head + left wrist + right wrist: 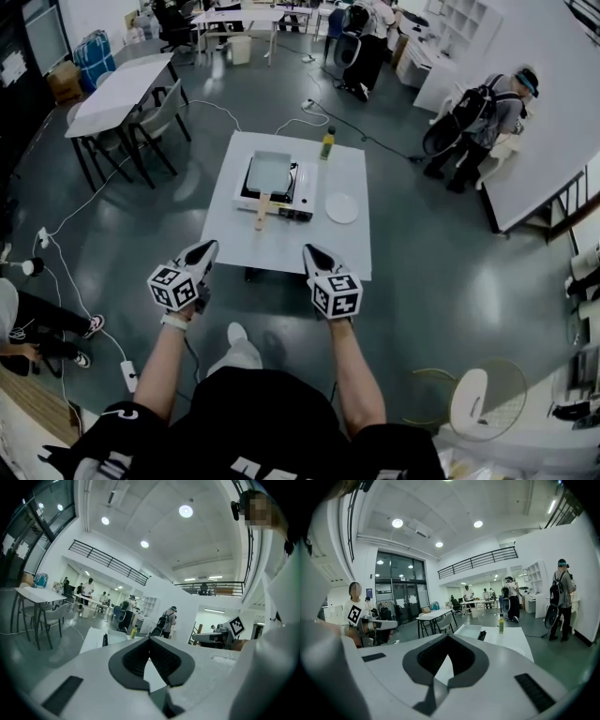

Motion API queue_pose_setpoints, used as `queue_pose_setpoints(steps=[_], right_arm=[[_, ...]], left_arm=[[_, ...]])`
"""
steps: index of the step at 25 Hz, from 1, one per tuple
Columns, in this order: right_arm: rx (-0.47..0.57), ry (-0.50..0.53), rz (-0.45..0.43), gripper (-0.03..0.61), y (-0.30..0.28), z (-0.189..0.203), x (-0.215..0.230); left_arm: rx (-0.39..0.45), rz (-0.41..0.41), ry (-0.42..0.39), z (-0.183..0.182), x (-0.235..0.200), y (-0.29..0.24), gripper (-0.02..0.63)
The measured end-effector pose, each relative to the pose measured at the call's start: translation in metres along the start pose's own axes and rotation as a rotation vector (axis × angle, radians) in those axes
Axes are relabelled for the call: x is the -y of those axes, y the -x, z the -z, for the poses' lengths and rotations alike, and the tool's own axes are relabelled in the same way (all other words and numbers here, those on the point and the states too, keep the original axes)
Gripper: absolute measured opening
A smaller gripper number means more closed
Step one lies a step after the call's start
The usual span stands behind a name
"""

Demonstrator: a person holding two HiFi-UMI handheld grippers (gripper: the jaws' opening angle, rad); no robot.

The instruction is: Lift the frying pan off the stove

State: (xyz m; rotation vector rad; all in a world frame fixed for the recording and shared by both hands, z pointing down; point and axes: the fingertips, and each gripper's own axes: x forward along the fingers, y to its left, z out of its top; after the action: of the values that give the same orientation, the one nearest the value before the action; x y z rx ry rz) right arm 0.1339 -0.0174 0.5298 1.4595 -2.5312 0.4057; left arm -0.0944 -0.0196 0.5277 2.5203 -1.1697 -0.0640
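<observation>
left tongs [208,247] and right tongs [310,251] hover pinched closed and empty, likely pre-reach; the frying pan [270,171] sits ahead, centred on its stove [305,184].

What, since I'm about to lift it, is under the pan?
The pan sits on a stove, which stands on the white table. The pan covers the stove's middle, so nothing there can be seen.

Square grey frying pan [270,171] sits flat on the stove [303,184], not lifted. Its pale wooden handle [263,211] points toward me and sticks out past the stove's front edge. The stove is a white tabletop burner on the low white table [352,251] ahead of me.
</observation>
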Motion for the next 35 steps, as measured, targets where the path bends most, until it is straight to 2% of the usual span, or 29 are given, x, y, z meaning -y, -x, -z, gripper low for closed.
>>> queue_pose_setpoints(steps=[24, 35], right_arm=[[-0.032, -0.003, 0.016, -0.005, -0.131, -0.031, -0.013], [-0.045, -0.015, 0.046, -0.003, -0.180, -0.034, -0.021]], left_arm=[[-0.010, 0.002, 0.017, -0.046, -0.131, -0.029, -0.002], [-0.035, 0.036, 0.024, -0.056, -0.183, -0.045, -0.002]])
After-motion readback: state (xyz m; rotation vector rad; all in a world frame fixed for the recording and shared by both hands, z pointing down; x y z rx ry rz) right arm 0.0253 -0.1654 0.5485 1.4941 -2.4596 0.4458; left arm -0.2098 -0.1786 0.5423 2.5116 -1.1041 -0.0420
